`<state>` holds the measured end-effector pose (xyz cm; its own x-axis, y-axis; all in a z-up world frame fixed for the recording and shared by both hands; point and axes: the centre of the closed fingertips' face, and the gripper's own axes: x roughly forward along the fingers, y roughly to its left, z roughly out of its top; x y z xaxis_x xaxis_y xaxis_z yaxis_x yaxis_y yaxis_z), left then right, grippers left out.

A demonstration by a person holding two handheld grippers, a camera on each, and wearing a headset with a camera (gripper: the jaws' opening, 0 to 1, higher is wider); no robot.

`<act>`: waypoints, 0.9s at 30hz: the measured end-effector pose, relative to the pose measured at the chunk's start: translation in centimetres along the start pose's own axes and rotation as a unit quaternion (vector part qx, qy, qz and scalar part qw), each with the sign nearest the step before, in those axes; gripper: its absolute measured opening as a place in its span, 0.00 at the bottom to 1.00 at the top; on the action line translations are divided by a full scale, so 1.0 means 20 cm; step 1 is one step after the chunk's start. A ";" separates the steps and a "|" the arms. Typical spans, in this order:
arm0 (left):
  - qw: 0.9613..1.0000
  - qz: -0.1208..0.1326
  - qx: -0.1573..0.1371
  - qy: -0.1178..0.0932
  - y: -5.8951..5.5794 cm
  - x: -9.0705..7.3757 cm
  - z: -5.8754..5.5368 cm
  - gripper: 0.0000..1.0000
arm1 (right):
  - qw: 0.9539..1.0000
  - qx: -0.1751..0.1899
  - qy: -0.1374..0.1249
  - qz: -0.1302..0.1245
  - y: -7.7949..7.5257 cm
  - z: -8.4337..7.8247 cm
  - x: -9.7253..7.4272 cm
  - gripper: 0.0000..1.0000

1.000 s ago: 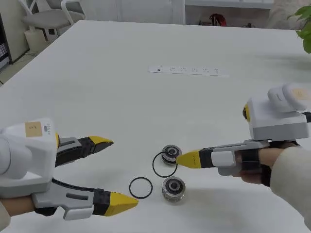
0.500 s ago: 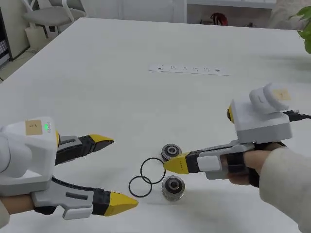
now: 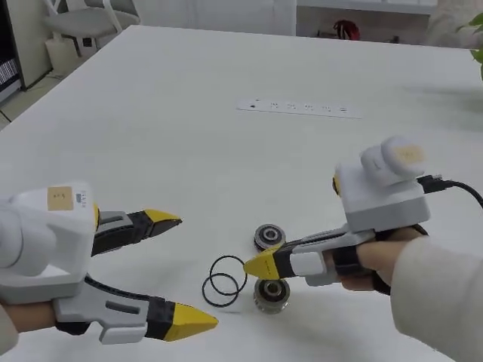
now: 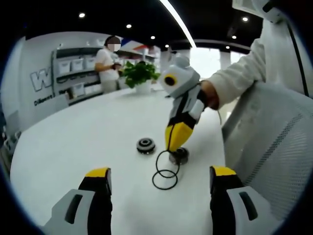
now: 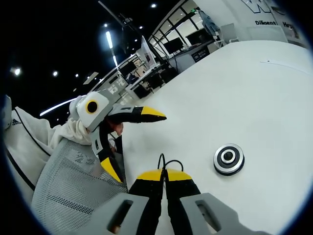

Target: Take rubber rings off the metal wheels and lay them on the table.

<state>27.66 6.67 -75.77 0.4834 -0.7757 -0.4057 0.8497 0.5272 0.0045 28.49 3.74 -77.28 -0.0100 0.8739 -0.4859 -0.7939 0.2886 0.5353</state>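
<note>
Two metal wheels stand on the white table (image 3: 226,136): a far wheel (image 3: 269,236) (image 4: 145,145) (image 5: 228,159) and a near wheel (image 3: 270,292) (image 4: 179,155). One black rubber ring (image 3: 217,292) (image 4: 165,180) lies flat left of the near wheel. My right gripper (image 3: 253,265) (image 5: 164,175) (image 4: 177,139) is shut on a second rubber ring (image 3: 229,269) (image 4: 166,159) (image 5: 164,159), which hangs over the lying one. My left gripper (image 3: 177,270) (image 4: 160,172) (image 5: 128,139) is open to the left, with nothing between its fingers.
A white power strip (image 3: 298,108) lies mid-table beyond the wheels. A chair (image 3: 75,19) stands past the far left corner. A potted plant (image 4: 139,73) sits at the table's end, with a person (image 4: 108,61) behind it. A cable (image 3: 453,185) trails from the right gripper.
My right gripper has moved left and nearer with its ring, from beside the far wheel to above the ring lying on the table. The left gripper has stayed open in place.
</note>
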 end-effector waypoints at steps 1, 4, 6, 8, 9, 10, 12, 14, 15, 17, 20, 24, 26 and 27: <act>1.000 0.000 0.000 0.000 0.00 0.00 0.00 0.84 | 1.000 -0.002 0.002 -0.001 0.00 0.00 0.00 0.00; 1.000 -0.001 -0.001 0.001 0.00 0.00 0.00 0.84 | 1.000 -0.004 0.006 -0.007 -0.02 -0.01 0.02 0.00; 1.000 -0.001 0.001 0.001 0.00 0.00 0.00 0.84 | 1.000 -0.004 0.009 -0.018 -0.05 -0.01 0.03 0.00; 1.000 -0.001 0.000 0.001 0.00 0.00 0.00 0.84 | 1.000 -0.002 0.011 -0.021 -0.06 -0.01 0.04 0.00; 1.000 -0.001 -0.001 0.001 0.00 0.00 0.00 0.84 | 1.000 -0.002 0.011 -0.022 -0.06 -0.01 0.04 0.00; 1.000 -0.001 -0.001 0.001 0.00 0.00 0.00 0.84 | 1.000 -0.003 0.014 -0.023 -0.06 -0.02 0.05 0.00; 1.000 0.001 -0.002 0.002 0.00 0.00 0.00 0.84 | 0.999 -0.006 0.020 -0.031 -0.08 -0.03 0.06 0.00; 1.000 0.001 -0.002 0.002 0.00 0.00 0.00 0.84 | 0.999 -0.007 0.030 -0.038 -0.11 -0.05 0.07 0.00; 1.000 0.001 -0.002 0.002 0.00 0.00 0.00 0.84 | 0.999 -0.010 0.031 -0.040 -0.11 -0.06 0.07 0.00; 1.000 0.000 -0.002 0.003 0.00 0.00 0.00 0.84 | 0.998 -0.019 0.037 -0.044 -0.12 -0.06 0.08 0.00; 1.000 -0.001 -0.001 0.005 -0.01 0.00 -0.01 0.84 | 0.997 -0.030 0.041 -0.054 -0.14 -0.06 0.08 0.00; 1.000 -0.004 -0.004 0.009 -0.01 0.01 -0.01 0.84 | 0.997 -0.038 0.042 -0.062 -0.16 -0.05 0.07 0.00; 1.000 -0.008 -0.004 0.013 -0.02 0.01 -0.02 0.84 | 0.996 -0.037 0.040 -0.063 -0.16 -0.05 0.07 0.00; 1.000 -0.009 -0.004 0.014 -0.03 0.01 -0.02 0.84 | 0.997 -0.037 0.039 -0.063 -0.17 -0.05 0.07 0.00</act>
<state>27.22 6.35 -76.31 0.4613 -0.7751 -0.4317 0.8565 0.5160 -0.0111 30.45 3.50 -80.42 0.0480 0.7980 -0.6008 -0.8341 0.3629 0.4154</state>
